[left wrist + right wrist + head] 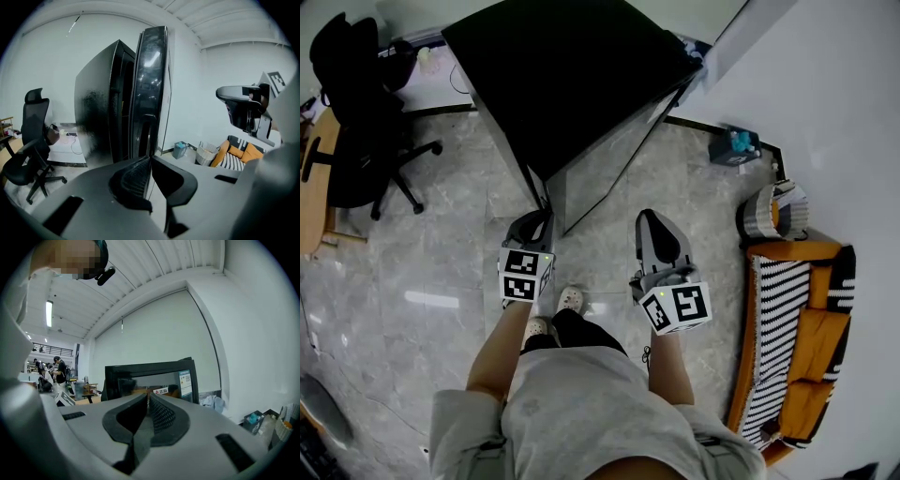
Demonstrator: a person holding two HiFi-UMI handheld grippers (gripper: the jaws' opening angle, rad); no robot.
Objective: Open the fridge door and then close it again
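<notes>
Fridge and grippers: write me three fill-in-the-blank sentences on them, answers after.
1. The door of the black fridge stands ___.
2. The left gripper and the right gripper both have their jaws ___.
3. The office chair stands on the person's ___ side.
Missing words: open; shut; left.

Black office chair far left — striped orange sofa, basket right.
</notes>
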